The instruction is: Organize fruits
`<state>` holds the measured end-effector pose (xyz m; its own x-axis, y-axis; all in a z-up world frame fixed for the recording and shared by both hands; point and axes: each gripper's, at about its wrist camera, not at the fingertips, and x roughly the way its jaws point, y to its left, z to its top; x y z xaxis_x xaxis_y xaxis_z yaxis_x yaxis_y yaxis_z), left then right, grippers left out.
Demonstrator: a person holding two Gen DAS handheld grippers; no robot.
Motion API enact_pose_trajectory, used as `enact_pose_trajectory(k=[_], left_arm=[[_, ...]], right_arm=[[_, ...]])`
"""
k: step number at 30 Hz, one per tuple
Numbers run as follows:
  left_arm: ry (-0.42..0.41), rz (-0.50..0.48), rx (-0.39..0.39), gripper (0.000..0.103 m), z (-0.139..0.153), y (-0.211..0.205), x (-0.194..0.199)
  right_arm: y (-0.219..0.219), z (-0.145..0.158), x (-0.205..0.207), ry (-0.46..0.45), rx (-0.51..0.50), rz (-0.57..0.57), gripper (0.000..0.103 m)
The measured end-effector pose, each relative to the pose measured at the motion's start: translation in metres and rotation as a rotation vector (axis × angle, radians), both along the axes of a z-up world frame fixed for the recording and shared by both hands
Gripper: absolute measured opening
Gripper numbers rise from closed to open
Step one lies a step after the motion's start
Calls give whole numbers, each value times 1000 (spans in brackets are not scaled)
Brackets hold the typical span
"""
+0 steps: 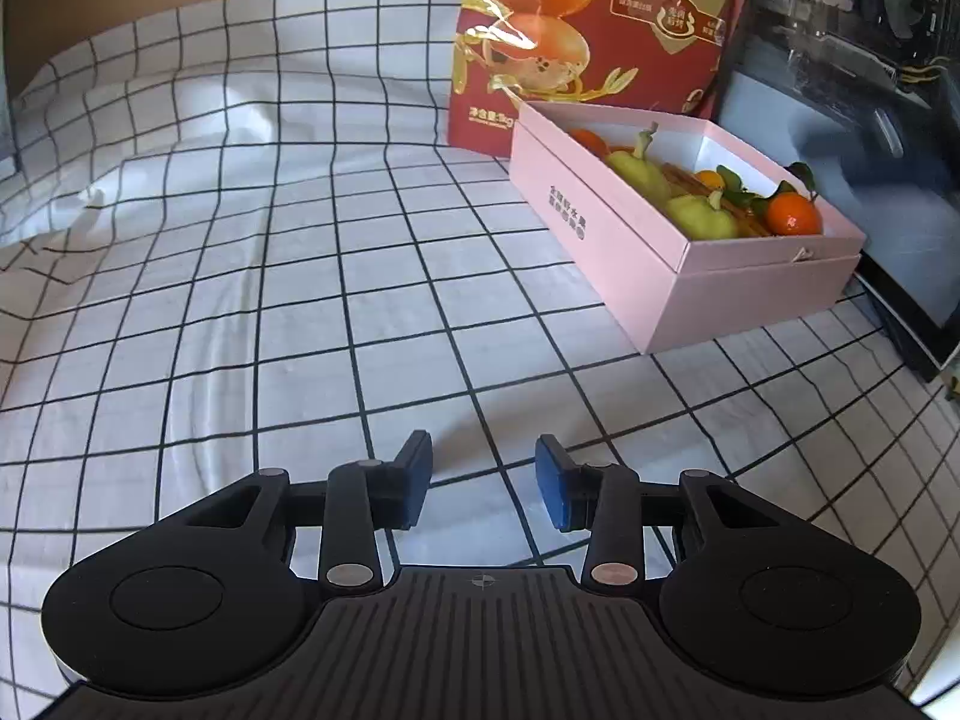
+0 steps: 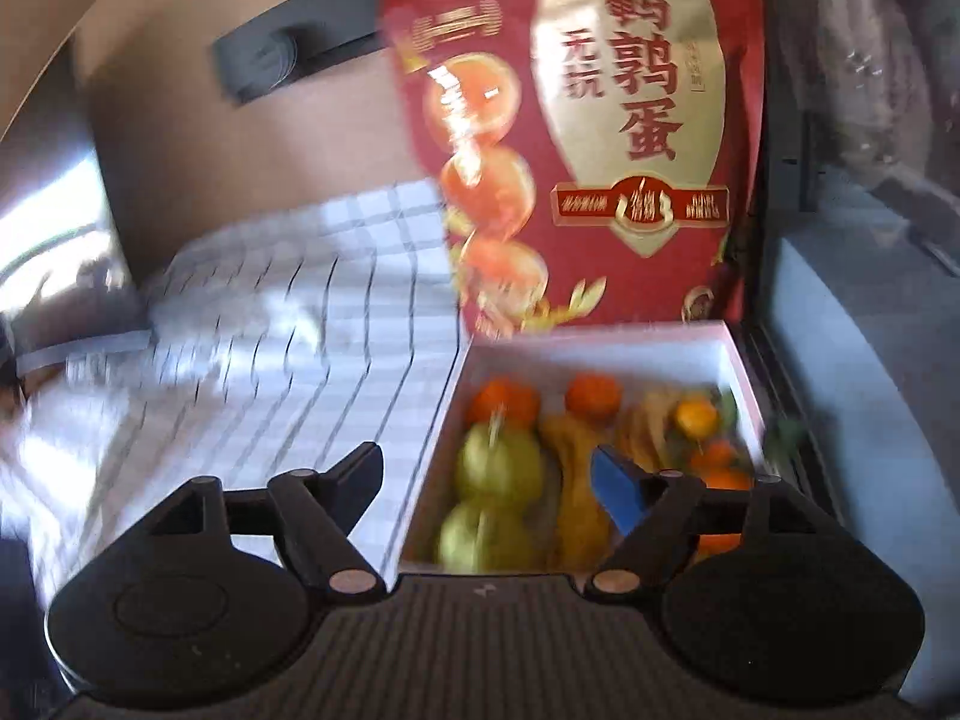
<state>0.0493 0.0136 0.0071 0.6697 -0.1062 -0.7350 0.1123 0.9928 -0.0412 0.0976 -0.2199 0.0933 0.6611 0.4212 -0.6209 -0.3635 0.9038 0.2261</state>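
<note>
Basically done, by the look of it: all visible fruit sits inside the pink box (image 1: 606, 234), none on the checked cloth (image 1: 300, 300). Two green pears (image 1: 702, 216) lie in the left lane, stems toward the far end, near the red bag (image 1: 600, 30). Bananas (image 2: 576, 480) run down the middle, long axis along the box length; the right wrist view is blurred, so probably bananas. Oranges (image 1: 792, 213) sit at both ends. Box long axis runs away from the right gripper (image 2: 486, 480), which hovers over the near end, jaws wide apart, holding nothing. Left gripper (image 1: 483, 480) sits well apart over bare cloth, jaws parted, empty. Left to do: maybe only tidying.
</note>
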Motion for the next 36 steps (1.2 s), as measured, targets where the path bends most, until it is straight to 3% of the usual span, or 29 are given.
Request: enact_pose_trajectory(k=[5, 9, 11, 17, 20, 22, 36], left_arm=[[-64, 6, 48, 51, -7, -16, -6], [-102, 25, 45, 58, -10, -24, -5], [-114, 35, 45, 61, -12, -27, -2], [-153, 79, 51, 63, -16, -35, 2], [-154, 79, 54, 64, -16, -36, 3], [-155, 82, 61, 65, -16, -37, 4], [-154, 92, 55, 66, -17, -35, 6]], right_arm=[[5, -54, -38, 72, -113, -28, 81], [15, -83, -34, 77, -175, -58, 81], [14, -91, -27, 101, -151, -70, 81], [19, -100, -15, 71, -193, -80, 85], [20, -104, -17, 35, -229, -95, 97], [12, -108, -15, 52, -190, -129, 103], [12, -110, -21, 5, -187, -181, 103]])
